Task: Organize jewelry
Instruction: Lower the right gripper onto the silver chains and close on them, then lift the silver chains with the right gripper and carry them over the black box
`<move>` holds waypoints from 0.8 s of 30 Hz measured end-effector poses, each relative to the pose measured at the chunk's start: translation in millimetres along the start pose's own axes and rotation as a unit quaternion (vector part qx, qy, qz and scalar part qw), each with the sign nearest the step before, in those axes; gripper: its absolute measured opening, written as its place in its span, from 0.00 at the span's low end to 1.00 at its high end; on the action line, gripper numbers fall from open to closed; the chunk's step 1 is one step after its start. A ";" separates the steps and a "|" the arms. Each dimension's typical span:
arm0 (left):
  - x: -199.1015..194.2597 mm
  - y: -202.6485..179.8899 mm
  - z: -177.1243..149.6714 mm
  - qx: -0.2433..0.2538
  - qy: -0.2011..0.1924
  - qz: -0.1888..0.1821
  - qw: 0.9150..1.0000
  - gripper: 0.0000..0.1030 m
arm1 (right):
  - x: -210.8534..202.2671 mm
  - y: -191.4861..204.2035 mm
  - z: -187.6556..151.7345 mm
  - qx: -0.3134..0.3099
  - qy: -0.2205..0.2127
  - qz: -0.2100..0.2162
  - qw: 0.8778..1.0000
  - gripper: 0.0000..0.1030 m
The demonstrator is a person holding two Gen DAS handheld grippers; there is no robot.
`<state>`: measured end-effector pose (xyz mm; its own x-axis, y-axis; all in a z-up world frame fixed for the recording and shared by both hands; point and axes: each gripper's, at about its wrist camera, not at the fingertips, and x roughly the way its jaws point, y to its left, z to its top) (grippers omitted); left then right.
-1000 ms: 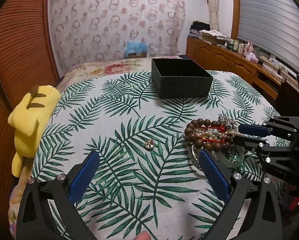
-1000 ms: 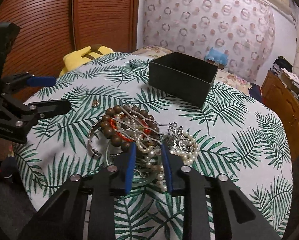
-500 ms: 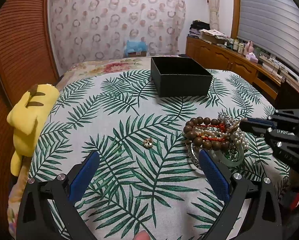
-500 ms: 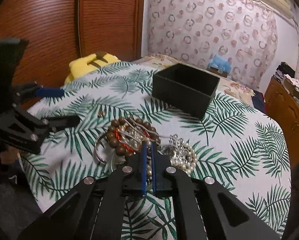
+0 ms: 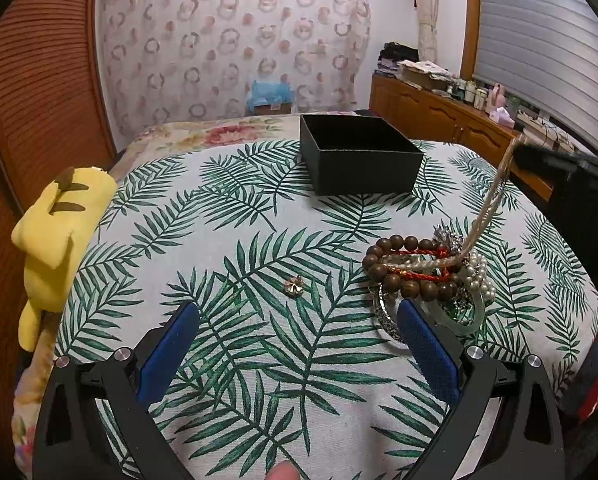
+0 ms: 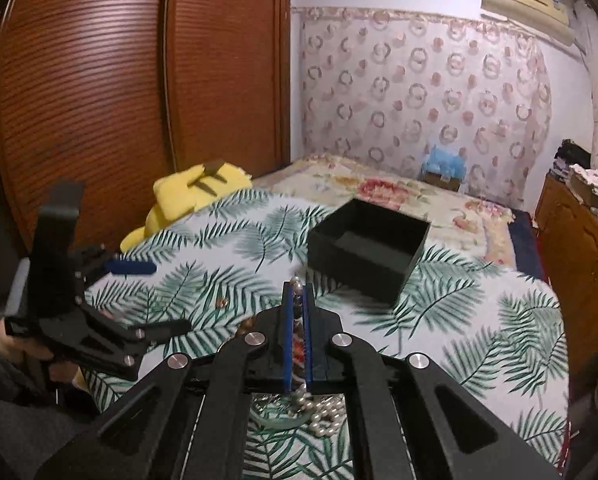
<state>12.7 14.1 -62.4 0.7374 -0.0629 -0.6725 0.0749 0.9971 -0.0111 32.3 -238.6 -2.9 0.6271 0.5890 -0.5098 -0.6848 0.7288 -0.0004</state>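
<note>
The right gripper (image 6: 297,292) has its fingers pinched on a pearl strand (image 5: 495,196), which stretches taut from the jewelry pile (image 5: 423,276) near the black box (image 5: 359,160), probably to draw it free of the tangle for boxing. The left gripper (image 5: 295,344) waits with fingers spread, empty, over the leaf-print surface (image 5: 219,220) beside the pile. A small gold charm (image 5: 293,286) lies apart from the pile.

Right claw (image 6: 297,296) hides most of the jewelry pile (image 6: 319,412) beneath it in its own view. Pearl strand (image 5: 495,188) motion-blurred in left view. Small gold piece (image 5: 293,286) too small to identify.
</note>
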 end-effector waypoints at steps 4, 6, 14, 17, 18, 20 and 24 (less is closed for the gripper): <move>0.5 0.7 0.5 0.000 0.000 -0.001 1.000 0.93 | -16.4 -8.1 9.9 0.005 -0.024 -0.004 1.000 0.05; 0.3 0.0 1.3 -0.001 0.000 -0.001 1.000 0.93 | -26.3 -12.3 15.2 0.006 -0.038 -0.008 0.999 0.05; 0.2 0.9 2.6 -0.003 -0.001 -0.002 1.000 0.93 | -60.1 -36.4 35.2 0.012 -0.084 -0.050 0.995 0.05; 0.3 0.3 2.8 -0.004 -0.001 -0.003 1.000 0.93 | -74.8 -42.9 44.0 0.011 -0.102 -0.063 0.993 0.05; 0.0 0.8 2.7 -0.004 -0.001 -0.003 1.000 0.93 | -79.1 -44.8 46.1 0.011 -0.106 -0.065 0.992 0.05; 0.1 1.0 2.8 -0.003 -0.001 -0.003 1.000 0.93 | -87.8 -47.7 50.6 0.007 -0.113 -0.072 0.991 0.05; -0.4 -2.7 7.4 0.002 -0.007 -0.015 1.000 0.93 | -92.6 -51.0 49.7 0.002 -0.112 -0.081 0.990 0.05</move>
<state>17.2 11.2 -56.6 0.7436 -0.0933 -0.6621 0.0993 0.9946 -0.0286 27.6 -312.9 87.0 0.7957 0.5258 -0.3006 -0.5665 0.8217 -0.0625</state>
